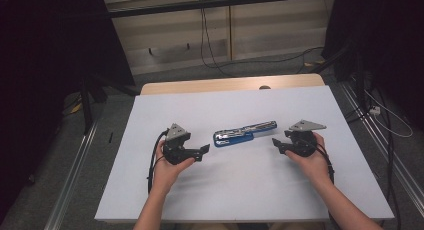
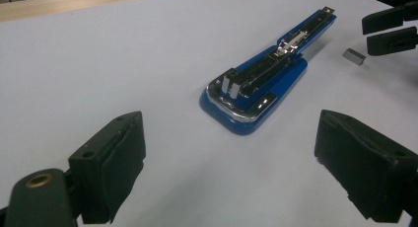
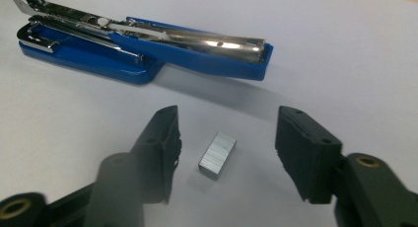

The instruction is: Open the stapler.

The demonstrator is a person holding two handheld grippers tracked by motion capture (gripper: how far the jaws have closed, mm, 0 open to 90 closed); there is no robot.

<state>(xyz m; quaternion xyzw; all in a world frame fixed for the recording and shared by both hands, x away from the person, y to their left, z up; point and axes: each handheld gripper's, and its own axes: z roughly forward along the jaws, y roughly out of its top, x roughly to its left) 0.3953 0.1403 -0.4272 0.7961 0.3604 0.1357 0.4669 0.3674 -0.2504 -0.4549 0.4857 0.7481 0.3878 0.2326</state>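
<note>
A blue stapler (image 1: 243,132) lies folded open flat in the middle of the white table top (image 1: 225,190), its metal magazine facing up. My left gripper (image 1: 205,150) rests left of it and points at it; in the left gripper view the stapler (image 2: 261,84) lies ahead of the wide open jaws (image 2: 229,158), with nothing between them. My right gripper (image 1: 276,144) rests on the stapler's right side. A small silver block of staples (image 3: 217,155) lies on the table between its open jaws (image 3: 231,138), touching neither pad. The stapler (image 3: 148,44) lies just beyond.
The staple block (image 2: 354,55) and the right gripper's jaw tips (image 2: 389,32) appear at the far right of the left gripper view. A wooden strip (image 1: 200,85) borders the table's far edge. Cables and dark stands are on the floor behind and at both sides.
</note>
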